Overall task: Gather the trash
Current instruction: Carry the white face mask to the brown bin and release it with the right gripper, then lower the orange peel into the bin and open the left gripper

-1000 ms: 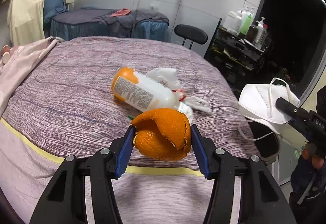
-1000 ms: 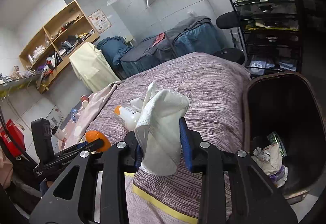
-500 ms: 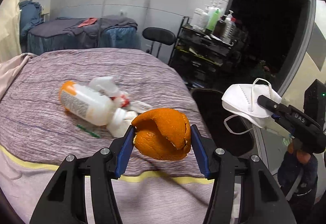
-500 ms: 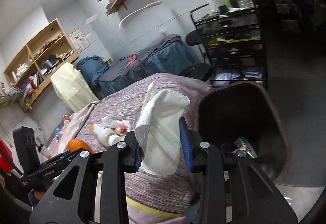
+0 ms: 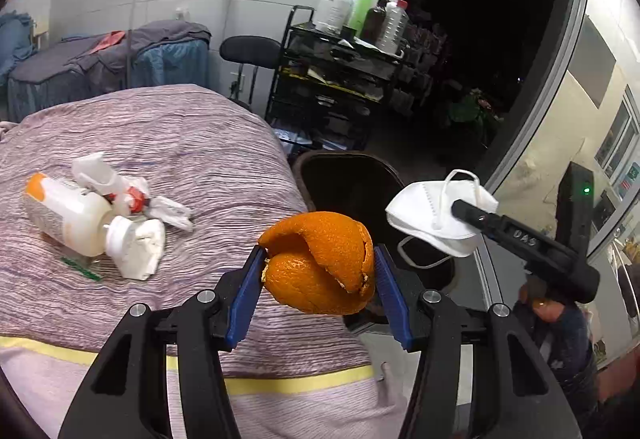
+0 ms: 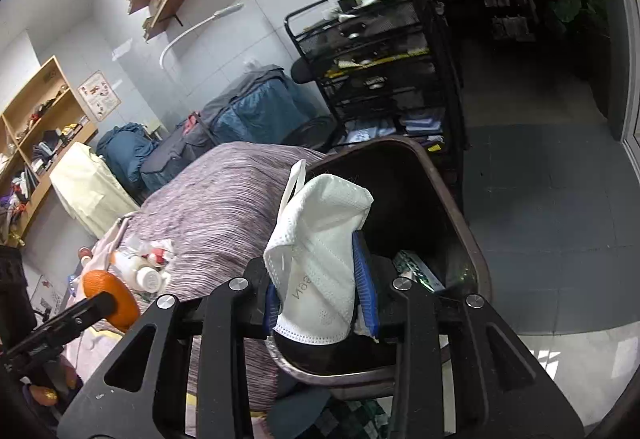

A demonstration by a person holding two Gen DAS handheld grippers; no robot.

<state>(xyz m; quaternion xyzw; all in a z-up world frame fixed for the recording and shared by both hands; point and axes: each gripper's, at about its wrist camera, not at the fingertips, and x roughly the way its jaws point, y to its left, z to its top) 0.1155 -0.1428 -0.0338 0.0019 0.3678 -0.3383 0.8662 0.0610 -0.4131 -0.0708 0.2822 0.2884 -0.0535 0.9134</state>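
in the left wrist view, the left gripper (image 5: pixel 318 273) is clenching an orange peel (image 5: pixel 320 261) over the bed's (image 5: pixel 192 143) right edge, with the dark bin (image 5: pixel 352 179) just beyond; it is better carried fully over the opening before letting go. in the right wrist view, the right gripper (image 6: pixel 320 303) is grasping a white face mask (image 6: pixel 320 259) above the bin (image 6: pixel 472 239), so releasing it well inside the rim is looking wise.

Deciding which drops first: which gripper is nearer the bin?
Right. The right gripper, with the mask, is over the bin; the left gripper, with the orange peel, is above the bed's edge beside it.
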